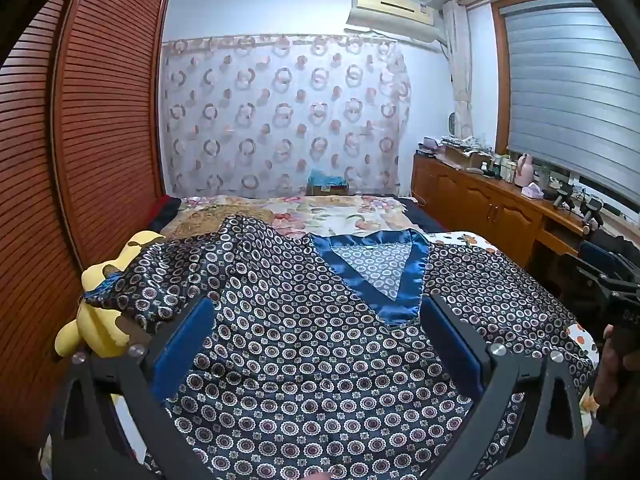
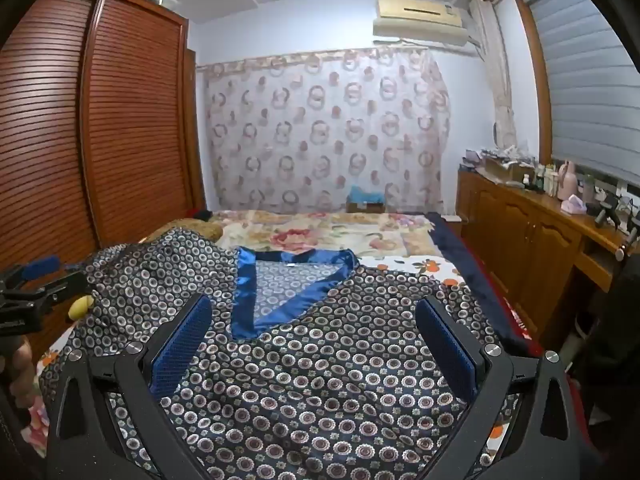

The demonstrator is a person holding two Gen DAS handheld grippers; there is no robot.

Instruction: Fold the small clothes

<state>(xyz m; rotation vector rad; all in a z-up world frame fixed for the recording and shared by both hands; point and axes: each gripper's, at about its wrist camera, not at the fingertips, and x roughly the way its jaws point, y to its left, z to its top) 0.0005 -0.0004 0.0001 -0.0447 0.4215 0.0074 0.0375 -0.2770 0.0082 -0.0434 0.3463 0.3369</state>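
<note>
1. Patterned top (image 1: 312, 360), dark satin printed with small rings and trimmed with a blue V-neck (image 1: 376, 276), lies spread face-up on the bed (image 2: 328, 236), collar toward the far curtain and hem toward the camera.
2. Its long axis runs straight away from both tools, so the garment sits directly ahead of and beneath each one.
3. Left hand-held gripper (image 1: 316, 320) hovers over the chest with jaws spread wide, nothing between the pads.
4. Right hand-held gripper (image 2: 314, 322) hovers likewise, jaws wide and empty, just right of the neckline.
5. Left sleeve (image 1: 160, 276) lies bunched at the left edge, beside a yellow plush toy (image 1: 100, 312); the left tool is nearer to it, so I judge that side the likely first fold.
6. Right sleeve (image 1: 500, 280) lies flatter, nearer the right tool.
7. Count: 1 garment, 2 sleeves, 2 tools, 1 toy.
</note>
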